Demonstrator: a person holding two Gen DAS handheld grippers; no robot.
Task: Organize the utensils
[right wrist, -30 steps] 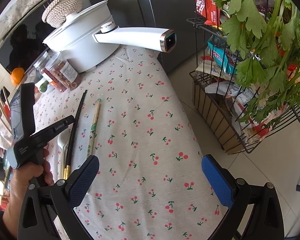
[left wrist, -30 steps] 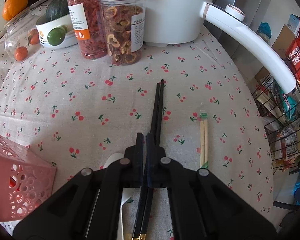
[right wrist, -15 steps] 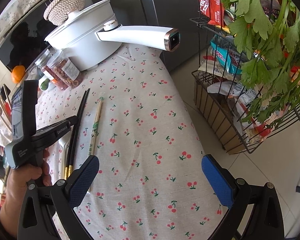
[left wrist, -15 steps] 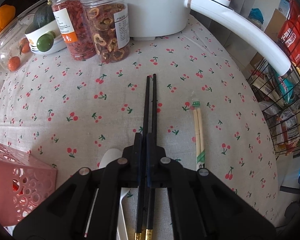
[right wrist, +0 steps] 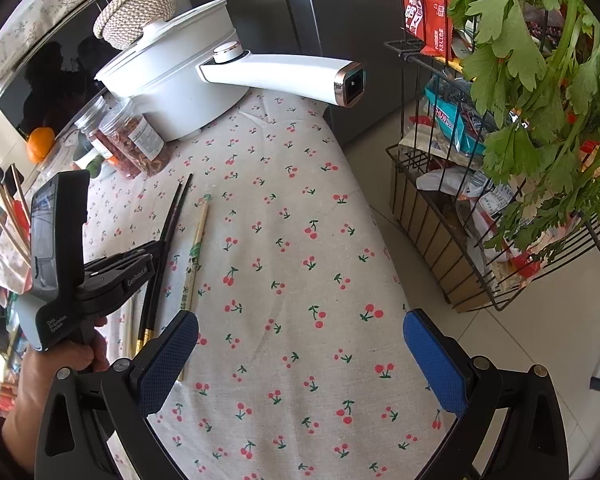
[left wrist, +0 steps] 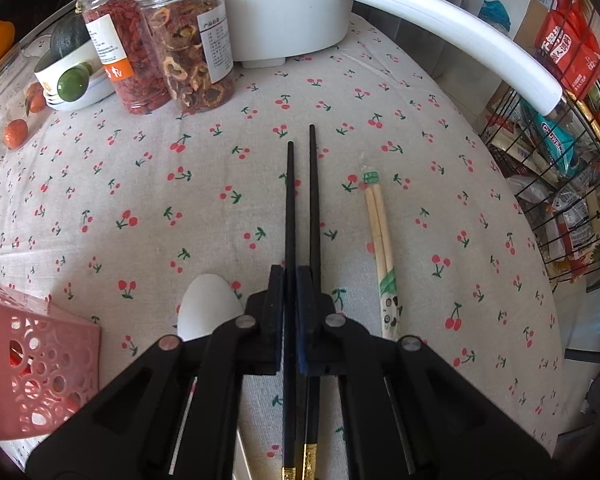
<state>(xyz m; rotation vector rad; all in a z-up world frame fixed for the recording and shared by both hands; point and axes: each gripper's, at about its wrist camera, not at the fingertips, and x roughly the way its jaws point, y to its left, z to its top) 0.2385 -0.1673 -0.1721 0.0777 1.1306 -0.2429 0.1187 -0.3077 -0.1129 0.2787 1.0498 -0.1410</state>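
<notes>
Left gripper (left wrist: pixel 290 280) pinches one black chopstick (left wrist: pixel 289 216), its mate (left wrist: pixel 314 200) alongside on the cherry-print tablecloth (left wrist: pixel 140 200) beside wrapped bamboo chopsticks (left wrist: pixel 380 236); right gripper (right wrist: pixel 300 356) spread wide, holding nothing.

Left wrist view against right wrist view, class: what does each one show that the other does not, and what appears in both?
Only the left wrist view shows the pink basket, the white spoon and the left gripper closed on one black chopstick.

Only the right wrist view shows the open right gripper, the leafy greens and the woven trivet on the pot lid.

Both show the black chopsticks, the wrapped wooden chopsticks, the white pot and the two jars.
</notes>
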